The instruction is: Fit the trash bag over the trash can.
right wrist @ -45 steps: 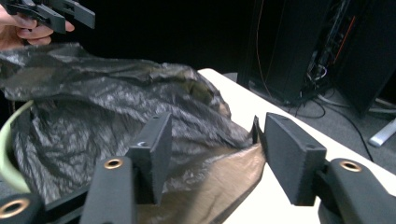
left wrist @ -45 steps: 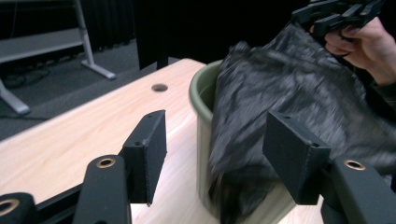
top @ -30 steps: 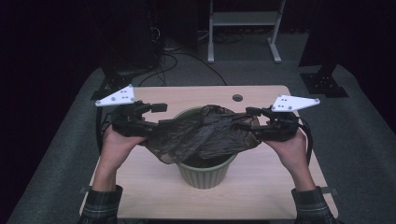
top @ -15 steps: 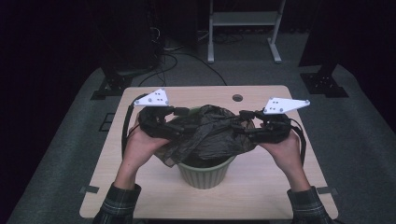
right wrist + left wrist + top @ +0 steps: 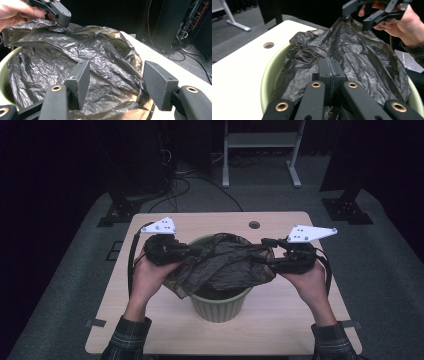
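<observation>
in the high view both forearms come in from the bottom edge, sleeves in plaid, and each hand holds its tongs level over a green bin (image 5: 218,302) that stands on the wooden counter (image 5: 150,320). the left tongs (image 5: 192,251) point rightward at the bin's left rim, the right tongs (image 5: 266,251) point leftward at its right rim, so the two face each other across the opening. a black plastic bag (image 5: 222,267) is draped over the bin's mouth and stretched between them. whether either pair grips the bag cannot be told from here.

the left gripper view shows its own two pads pressed flat together, having just been closing, just above the crumpled bag (image 5: 362,65); whether a fold of film is pinched between them i cannot tell. farther off, the right hand (image 5: 402,25) holds the other tongs at the bag's raised far edge, and the pale bin rim (image 5: 268,75) curves round beneath.

the right gripper view shows its own pads (image 5: 81,80) standing apart, with bag (image 5: 75,57) lying below and between them, not pressed. the left tongs (image 5: 58,13) sit at the bag's far edge, top left.
</observation>
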A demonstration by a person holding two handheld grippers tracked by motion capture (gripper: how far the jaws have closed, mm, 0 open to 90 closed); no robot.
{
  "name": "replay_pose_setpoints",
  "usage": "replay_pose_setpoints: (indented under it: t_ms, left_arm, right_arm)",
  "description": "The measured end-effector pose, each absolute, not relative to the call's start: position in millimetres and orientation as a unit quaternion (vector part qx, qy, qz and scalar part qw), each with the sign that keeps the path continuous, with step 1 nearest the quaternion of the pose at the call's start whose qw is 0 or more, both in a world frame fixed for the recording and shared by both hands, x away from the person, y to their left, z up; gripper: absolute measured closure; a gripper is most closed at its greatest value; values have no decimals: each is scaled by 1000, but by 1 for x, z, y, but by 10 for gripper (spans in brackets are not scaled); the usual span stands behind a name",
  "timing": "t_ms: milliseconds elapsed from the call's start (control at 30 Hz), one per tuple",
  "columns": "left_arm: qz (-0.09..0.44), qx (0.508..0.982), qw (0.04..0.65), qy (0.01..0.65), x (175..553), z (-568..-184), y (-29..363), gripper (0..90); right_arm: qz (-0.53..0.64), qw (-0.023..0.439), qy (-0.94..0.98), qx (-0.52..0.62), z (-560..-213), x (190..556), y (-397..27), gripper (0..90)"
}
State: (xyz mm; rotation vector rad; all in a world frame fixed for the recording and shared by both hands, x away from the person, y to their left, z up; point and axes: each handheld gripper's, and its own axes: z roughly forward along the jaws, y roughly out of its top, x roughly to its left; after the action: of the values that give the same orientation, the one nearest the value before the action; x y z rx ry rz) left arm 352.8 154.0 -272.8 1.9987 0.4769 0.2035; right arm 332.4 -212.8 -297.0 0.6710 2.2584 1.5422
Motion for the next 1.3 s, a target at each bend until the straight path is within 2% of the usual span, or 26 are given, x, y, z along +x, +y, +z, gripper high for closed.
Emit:
replay_pose_setpoints:
  t_ms: [267, 467, 833, 1033, 1300]
  left_arm:
    - [91, 819, 525, 213, 356, -270, 162, 900]
    - [104, 809, 522, 249, 372, -274, 178, 900]
    - [99, 801, 502, 309, 401, -304, 204, 900]
    - [109, 784, 533, 300, 395, -293, 212, 900]
    - [121, 772, 564, 268, 377, -252, 204, 650]
  right_arm:
    - [544, 166, 786, 244, -297, 329, -225, 372]
    - [542, 168, 787, 245, -298, 326, -231, 360]
    - [547, 185, 773, 262, -293, 318, -255, 343]
    - [546, 185, 778, 250, -289, 317, -246, 341]
    - [545, 181, 780, 249, -291, 320, -239, 340]
